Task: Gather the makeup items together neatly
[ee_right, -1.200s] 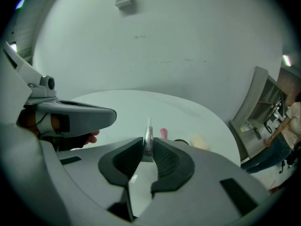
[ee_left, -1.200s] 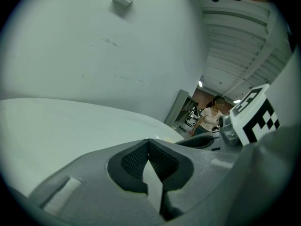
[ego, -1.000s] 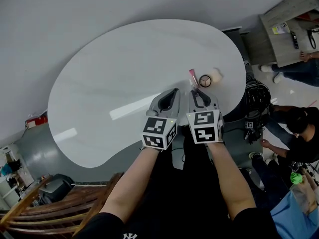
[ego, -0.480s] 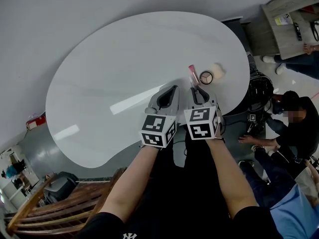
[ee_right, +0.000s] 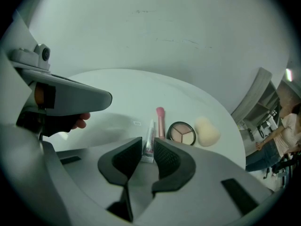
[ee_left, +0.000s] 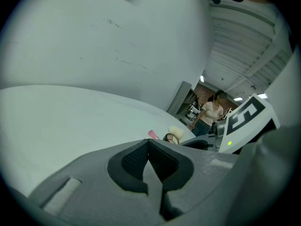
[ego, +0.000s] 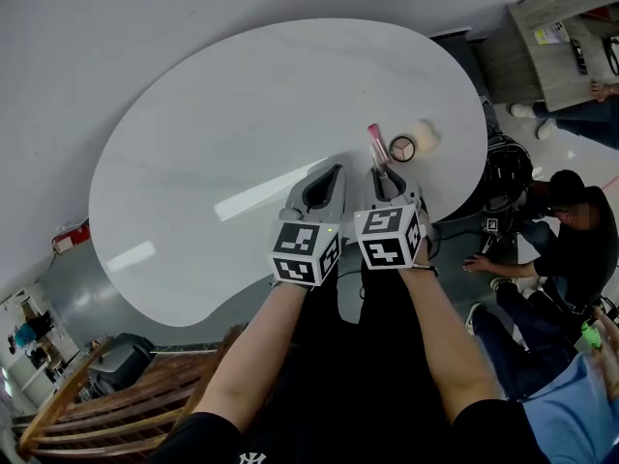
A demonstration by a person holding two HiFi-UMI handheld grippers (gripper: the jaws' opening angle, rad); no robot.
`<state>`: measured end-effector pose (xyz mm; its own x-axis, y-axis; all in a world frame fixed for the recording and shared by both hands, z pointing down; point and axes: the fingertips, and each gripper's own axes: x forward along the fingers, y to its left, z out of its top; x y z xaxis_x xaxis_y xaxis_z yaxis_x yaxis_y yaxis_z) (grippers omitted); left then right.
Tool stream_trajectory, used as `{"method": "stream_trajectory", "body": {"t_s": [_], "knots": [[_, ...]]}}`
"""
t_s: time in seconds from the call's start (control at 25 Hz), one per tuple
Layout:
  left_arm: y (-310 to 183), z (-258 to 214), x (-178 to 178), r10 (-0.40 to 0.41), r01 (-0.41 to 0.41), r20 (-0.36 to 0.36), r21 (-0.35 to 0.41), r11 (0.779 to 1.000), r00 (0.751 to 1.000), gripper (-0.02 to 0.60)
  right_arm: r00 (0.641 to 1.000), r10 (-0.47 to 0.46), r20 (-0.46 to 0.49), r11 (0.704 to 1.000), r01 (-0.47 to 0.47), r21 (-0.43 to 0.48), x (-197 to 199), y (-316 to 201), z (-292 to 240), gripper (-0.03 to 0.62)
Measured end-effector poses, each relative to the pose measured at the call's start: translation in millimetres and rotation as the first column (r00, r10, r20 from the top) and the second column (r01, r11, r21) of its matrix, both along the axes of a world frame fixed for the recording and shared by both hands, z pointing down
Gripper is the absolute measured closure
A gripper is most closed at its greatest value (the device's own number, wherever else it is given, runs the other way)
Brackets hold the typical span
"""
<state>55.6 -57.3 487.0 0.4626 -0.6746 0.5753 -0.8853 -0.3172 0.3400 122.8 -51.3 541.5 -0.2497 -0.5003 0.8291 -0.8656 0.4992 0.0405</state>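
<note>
Now right gripper jaws just easing apart, loosening off clear tube lying between them on table. Left gripper idling, jaws together, empty. Tube lining up beside pink brush, palette, sponge; gathering looking nearly done.

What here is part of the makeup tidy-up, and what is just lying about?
Part of the job, close together on the white table:
clear tube
pink stick
round eyeshadow palette
beige sponge

Just lying about, off the table:
wooden chair
side desk
seated person
</note>
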Motion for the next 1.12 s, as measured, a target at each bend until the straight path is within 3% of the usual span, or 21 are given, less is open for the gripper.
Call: {"method": "stream_trajectory", "body": {"t_s": [0.32,0.52,0.8,1.12], "knots": [[5.2,-5.0,-0.3,0.007,-0.007,0.007,0.007,1.000,1.000,0.574,1.000,0.009,0.026,0.999,-0.010,0.032,2.8,1.7,-18.5,0.494],[10.9,-19.3,8.8,0.018,-0.018,0.006,0.025,1.000,1.000,0.574,0.996,0.041,0.074,0.995,-0.048,0.092,18.0,-1.6,-46.0,0.557],[7.8,-65.5,20.8,0.009,-0.008,-0.008,0.101,0.995,1.000,0.574,0.982,0.038,0.187,0.983,-0.071,0.172,31.9,-11.0,-92.8,0.579],[14.3,-121.5,30.9,-0.035,0.040,-0.034,0.179,0.983,0.999,0.574,0.960,-0.034,0.278,0.965,-0.041,0.259,39.8,-18.2,-156.2,0.579]]}}
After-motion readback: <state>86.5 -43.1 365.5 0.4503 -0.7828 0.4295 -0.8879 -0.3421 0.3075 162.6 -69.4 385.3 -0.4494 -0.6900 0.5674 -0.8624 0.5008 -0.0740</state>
